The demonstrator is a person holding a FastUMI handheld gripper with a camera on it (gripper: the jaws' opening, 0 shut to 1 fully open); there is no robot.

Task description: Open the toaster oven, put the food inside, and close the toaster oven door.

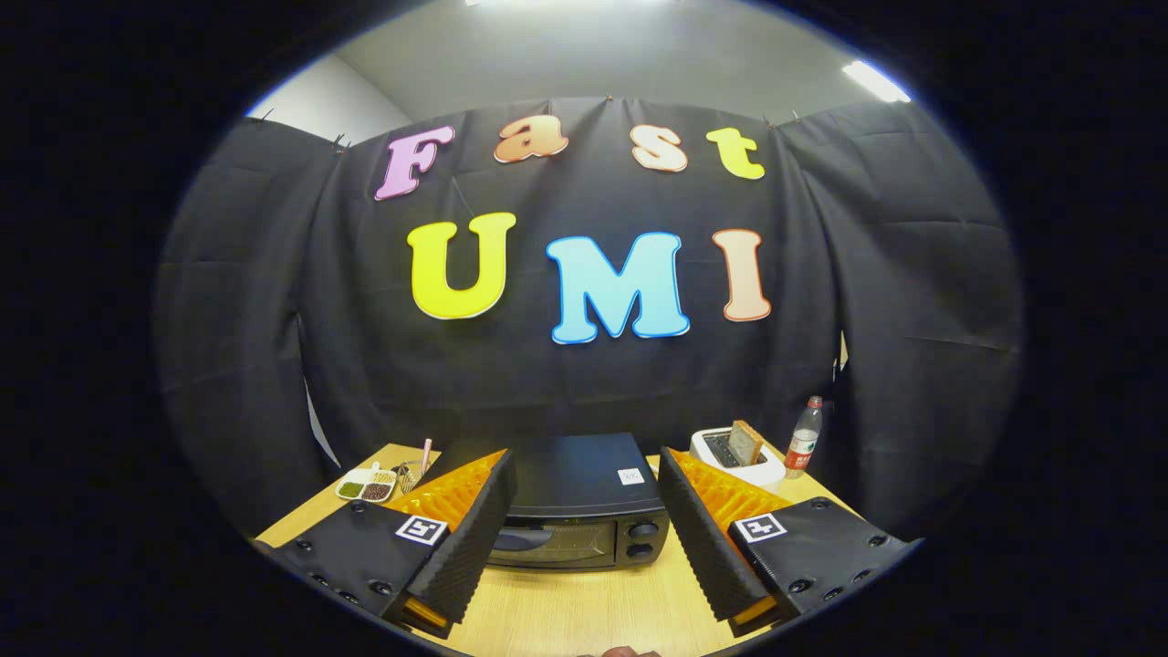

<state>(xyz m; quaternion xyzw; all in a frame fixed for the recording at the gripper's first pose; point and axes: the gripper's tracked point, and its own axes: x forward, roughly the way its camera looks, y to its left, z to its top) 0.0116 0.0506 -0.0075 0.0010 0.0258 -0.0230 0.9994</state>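
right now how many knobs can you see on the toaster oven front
2. Both sit on the toaster oven front, right of its door: upper knob, lower knob directly below. The open gripper fingers flank the oven; one may hide more.

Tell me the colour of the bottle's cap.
Red, on the clear plastic bottle beside the white toaster; gripper view.

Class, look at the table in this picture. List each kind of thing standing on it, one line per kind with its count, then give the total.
Toaster oven, door shut: 1
Pop-up toaster with a bread slice: 1
Bottle: 1
Divided dish: 1
Total: 4
The gripper is open, its fingers either side of the oven front.
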